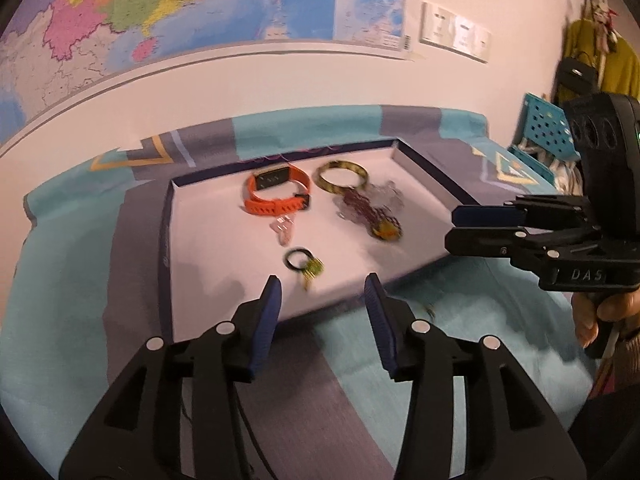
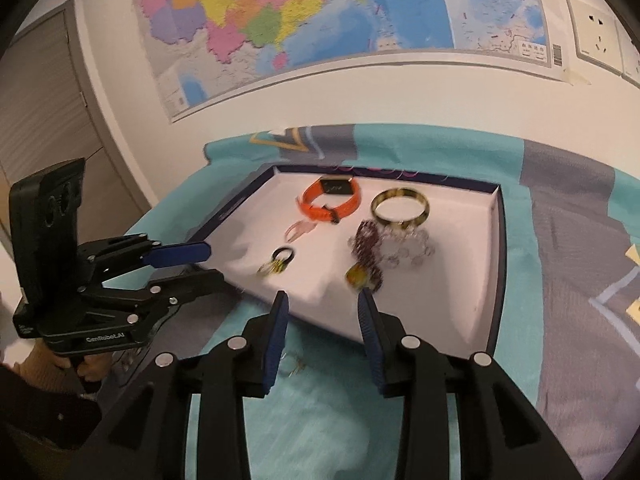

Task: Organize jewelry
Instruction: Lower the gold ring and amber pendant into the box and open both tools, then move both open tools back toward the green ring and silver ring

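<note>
Left wrist view: your left gripper (image 1: 325, 300) and right gripper (image 1: 454, 226) are both part-open and empty. The key ring (image 1: 301, 261) lies near the white tray's (image 1: 208, 240) front edge: light, stiff, slippery. Pinch its black loop.

A large coloured map (image 2: 312, 20) hangs on the pale wall (image 1: 280, 80), its lower edge trimmed in grey. To its right sit 2 white wall sockets (image 1: 454, 34). At far left, a grey door (image 2: 44, 112) stands in a grey frame. At the right edge, yellow clothing (image 1: 616, 64) hangs above a blue perforated basket (image 1: 546, 124). A teal and grey patterned bedspread (image 1: 72, 280) covers the bed below. The light is warm and indoor.
</note>
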`<state>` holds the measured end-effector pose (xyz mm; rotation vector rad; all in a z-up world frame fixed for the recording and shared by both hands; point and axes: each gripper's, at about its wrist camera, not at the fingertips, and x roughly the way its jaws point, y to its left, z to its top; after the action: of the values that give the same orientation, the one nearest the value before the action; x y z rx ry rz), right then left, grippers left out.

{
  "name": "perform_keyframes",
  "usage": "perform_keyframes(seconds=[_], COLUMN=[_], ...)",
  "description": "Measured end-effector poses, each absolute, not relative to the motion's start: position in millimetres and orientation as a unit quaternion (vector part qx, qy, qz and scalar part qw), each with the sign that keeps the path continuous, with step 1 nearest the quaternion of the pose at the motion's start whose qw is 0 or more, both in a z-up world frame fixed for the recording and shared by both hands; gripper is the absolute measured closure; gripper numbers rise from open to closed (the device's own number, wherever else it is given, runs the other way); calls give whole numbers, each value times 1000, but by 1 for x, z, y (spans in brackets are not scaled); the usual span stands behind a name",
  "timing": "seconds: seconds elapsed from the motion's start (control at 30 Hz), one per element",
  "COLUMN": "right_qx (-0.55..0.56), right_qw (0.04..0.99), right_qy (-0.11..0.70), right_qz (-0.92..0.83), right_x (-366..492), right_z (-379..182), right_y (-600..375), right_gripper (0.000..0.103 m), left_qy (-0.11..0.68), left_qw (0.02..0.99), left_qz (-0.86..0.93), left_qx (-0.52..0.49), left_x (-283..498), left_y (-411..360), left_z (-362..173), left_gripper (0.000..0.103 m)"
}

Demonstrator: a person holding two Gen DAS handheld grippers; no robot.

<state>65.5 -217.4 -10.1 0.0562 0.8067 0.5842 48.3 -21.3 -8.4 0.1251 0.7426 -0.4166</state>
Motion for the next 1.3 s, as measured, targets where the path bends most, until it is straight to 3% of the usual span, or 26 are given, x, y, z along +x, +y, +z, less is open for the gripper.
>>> perform_keyframes(seconds=[0.07,0.33,0.4,0.93,1.13,1.27,1.3], right_qx=[23,19,19,36,38,40,40], right_qw=[874,863,864,866,865,866,866], right_qy=[394,415,415,419,420,420,420], right_qz=[284,287,285,269,272,269,269], right_x=[58,45,43,37,38,38,39], right_z=[-15,-33,-34,-39,-39,-39,-39], right_y=[-215,-205,-204,-216,-216,-219,-219], right_gripper=[69,68,62,53,53,50,50], left_qy=[366,382,383,419,418,417,417], left_qw=[903,892,892,872,870,871,871], left_qz=[-214,-231,-230,-236,-238,-237,-237], left_qx=[65,69,70,86,105,108,107], left_x=[40,26,25,42,47,47,47], left_y=[-24,-36,-37,-57,-74,-76,-75], left_z=[-12,-27,-29,-48,-49,-49,-49], left_gripper=[56,55,55,57,62,83,84])
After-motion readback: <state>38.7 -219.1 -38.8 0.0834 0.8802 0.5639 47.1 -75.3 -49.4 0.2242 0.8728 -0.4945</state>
